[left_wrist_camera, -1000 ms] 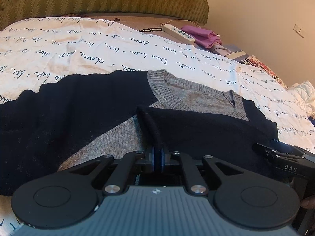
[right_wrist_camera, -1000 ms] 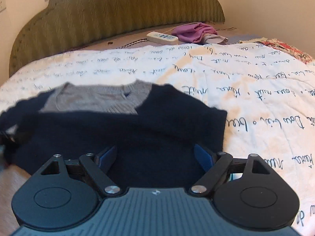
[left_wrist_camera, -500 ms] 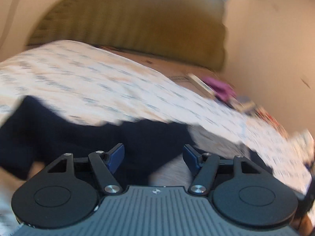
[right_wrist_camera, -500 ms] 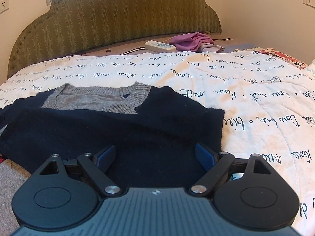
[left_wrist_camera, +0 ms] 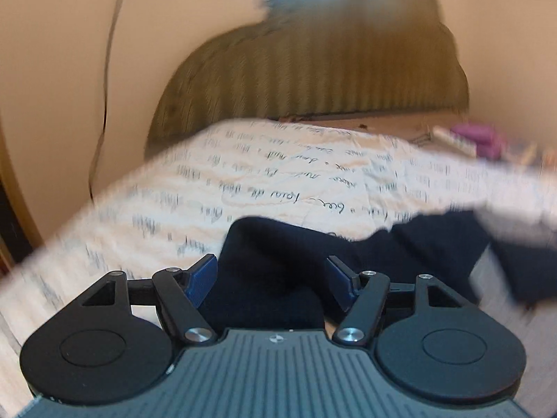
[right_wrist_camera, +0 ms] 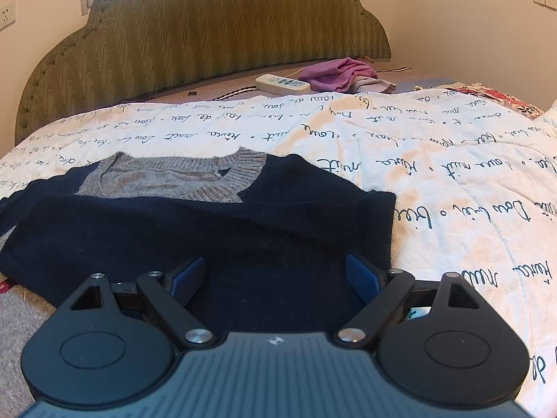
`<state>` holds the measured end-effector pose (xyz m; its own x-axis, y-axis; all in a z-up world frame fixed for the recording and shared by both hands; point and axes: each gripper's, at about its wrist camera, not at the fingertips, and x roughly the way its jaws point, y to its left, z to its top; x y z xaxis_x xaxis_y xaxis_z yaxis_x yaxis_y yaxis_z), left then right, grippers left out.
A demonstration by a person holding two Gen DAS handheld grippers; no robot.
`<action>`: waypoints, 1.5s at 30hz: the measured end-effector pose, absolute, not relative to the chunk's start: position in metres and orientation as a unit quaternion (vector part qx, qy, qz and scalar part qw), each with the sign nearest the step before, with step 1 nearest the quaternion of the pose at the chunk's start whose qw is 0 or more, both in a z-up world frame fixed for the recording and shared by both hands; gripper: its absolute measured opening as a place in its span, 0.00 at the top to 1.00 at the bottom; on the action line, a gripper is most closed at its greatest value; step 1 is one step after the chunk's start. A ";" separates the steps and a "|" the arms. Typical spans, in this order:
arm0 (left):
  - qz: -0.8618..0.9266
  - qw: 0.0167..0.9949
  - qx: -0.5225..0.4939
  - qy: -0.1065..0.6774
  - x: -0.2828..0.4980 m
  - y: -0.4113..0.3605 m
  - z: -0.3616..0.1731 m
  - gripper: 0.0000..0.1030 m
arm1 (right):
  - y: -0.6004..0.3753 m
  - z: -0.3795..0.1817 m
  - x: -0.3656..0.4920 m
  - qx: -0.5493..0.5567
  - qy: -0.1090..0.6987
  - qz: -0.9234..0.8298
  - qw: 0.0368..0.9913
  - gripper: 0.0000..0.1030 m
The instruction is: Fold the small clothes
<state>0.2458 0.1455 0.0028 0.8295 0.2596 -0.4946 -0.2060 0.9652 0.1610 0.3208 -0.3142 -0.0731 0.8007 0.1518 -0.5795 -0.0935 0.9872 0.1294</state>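
Navy sweater (right_wrist_camera: 216,233) with grey ribbed collar lies folded on the quilt (right_wrist_camera: 435,160); both tools gape wide.

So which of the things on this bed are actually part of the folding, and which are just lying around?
Part of the job:
- navy and grey sweater
- left gripper, open
- right gripper, open
- blanket with writing on it, the folding surface

Just lying about:
- white power strip
- purple cloth
- floral fabric
- green headboard
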 end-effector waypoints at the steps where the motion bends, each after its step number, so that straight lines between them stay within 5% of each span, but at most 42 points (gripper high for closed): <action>1: 0.124 0.952 0.092 0.266 0.247 0.133 -0.003 0.29 | -0.314 -0.073 0.321 0.047 0.309 0.064 0.948 0.14; 9: 0.163 0.919 0.143 0.329 0.263 0.130 -0.048 0.35 | -0.315 -0.073 0.319 0.052 0.307 0.065 0.948 0.14; 13: 0.184 0.921 0.121 0.322 0.258 0.147 -0.044 0.66 | -0.317 -0.073 0.319 0.058 0.306 0.067 0.948 0.14; 15: 0.190 0.923 0.118 0.312 0.255 0.150 -0.039 0.90 | -0.317 -0.073 0.319 0.061 0.306 0.067 0.948 0.14; 24: 0.269 0.925 0.227 0.146 0.241 0.124 0.015 0.89 | -0.317 -0.073 0.319 0.060 0.306 0.067 0.948 0.14; 31: 0.126 0.942 0.310 -0.010 0.216 0.012 0.049 0.89 | -0.318 -0.073 0.319 0.060 0.306 0.067 0.948 0.14; 34: 0.029 0.956 0.293 0.009 0.216 -0.044 0.034 0.89 | -0.317 -0.073 0.319 0.061 0.306 0.067 0.948 0.14; 42: -0.136 0.952 0.151 0.227 0.270 -0.098 -0.026 0.87 | -0.318 -0.073 0.319 0.064 0.306 0.068 0.947 0.14; 45: -0.159 0.944 0.110 0.266 0.275 -0.091 -0.037 0.69 | -0.319 -0.073 0.319 0.069 0.305 0.070 0.947 0.14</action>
